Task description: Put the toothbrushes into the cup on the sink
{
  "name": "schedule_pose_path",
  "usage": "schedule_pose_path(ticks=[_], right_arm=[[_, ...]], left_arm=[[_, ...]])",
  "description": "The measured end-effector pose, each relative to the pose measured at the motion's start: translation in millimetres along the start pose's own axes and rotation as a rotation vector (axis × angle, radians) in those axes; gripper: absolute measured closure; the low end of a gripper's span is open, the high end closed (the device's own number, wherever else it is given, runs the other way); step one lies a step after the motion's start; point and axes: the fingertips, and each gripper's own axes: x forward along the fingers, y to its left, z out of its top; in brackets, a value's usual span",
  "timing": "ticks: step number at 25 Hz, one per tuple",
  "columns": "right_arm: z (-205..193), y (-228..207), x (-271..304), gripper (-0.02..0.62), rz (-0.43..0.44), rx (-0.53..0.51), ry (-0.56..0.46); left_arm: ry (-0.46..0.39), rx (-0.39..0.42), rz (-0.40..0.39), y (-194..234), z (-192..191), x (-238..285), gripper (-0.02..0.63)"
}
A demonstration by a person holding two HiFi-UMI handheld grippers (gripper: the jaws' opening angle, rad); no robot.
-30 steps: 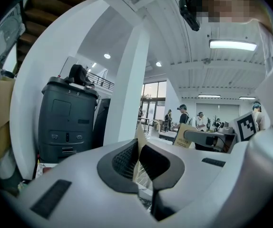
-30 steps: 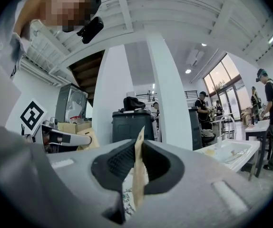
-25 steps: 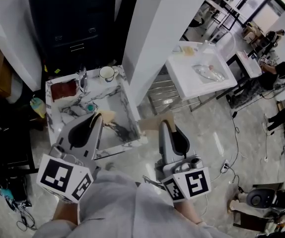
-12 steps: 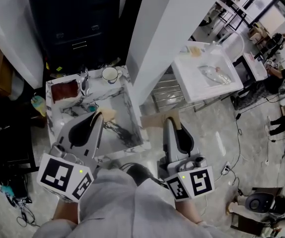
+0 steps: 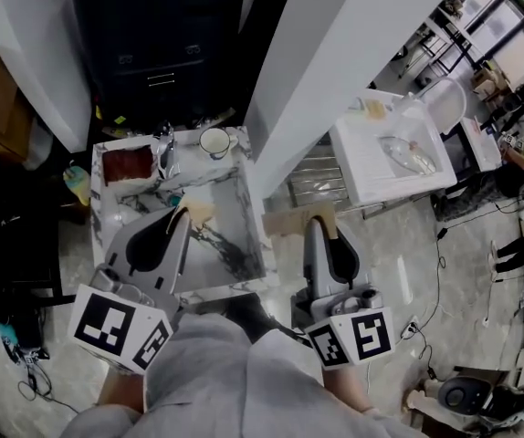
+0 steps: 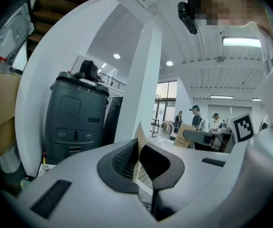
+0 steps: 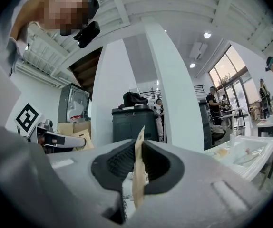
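Left gripper (image 5: 189,213) is clenched on a thin tan card (image 6: 139,137), seen pinched upright between the ribbed pads in the left gripper view. Right gripper (image 5: 319,217) is likewise clamped on a tan strip (image 7: 137,175). In the head view the left gripper is held over the front-left of the marble sink (image 5: 230,199). The right gripper is held over the floor, just right of the sink and apart from it. The cup (image 5: 214,141) is seen upright on the sink's back ledge, just right of the faucet (image 5: 164,146).
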Motion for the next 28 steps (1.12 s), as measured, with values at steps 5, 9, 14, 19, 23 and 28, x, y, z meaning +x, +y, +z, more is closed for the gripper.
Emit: schedule_pose_path(ticks=[5,9,14,19,23,28], right_arm=[[-0.5,-7.4,24.7,0.558,0.062,0.000,0.013],[-2.0,-14.5,48.7,0.558,0.124,0.008,0.019],[1.4,-19.3,83.0,0.558,0.208,-0.003,0.018],[1.6,-17.1,114.0,0.558,0.297,-0.015,0.019],[-2.3,-12.8,136.5,0.558,0.360,-0.017,0.017],[-8.0,-7.9,164.0,0.558,0.415,-0.024,0.012]], left_arm=[[0.006,-0.010,0.061,9.9,2.3,8.0,0.598],[-0.007,-0.016,0.126,16.1,5.4,12.5,0.597],[-0.021,-0.032,0.216,24.9,8.1,13.9,0.598],[-0.034,-0.052,0.316,34.7,8.6,9.4,0.598],[-0.037,-0.060,0.393,39.3,6.5,2.8,0.598],[-0.042,-0.070,0.485,44.5,5.6,-8.7,0.598]])
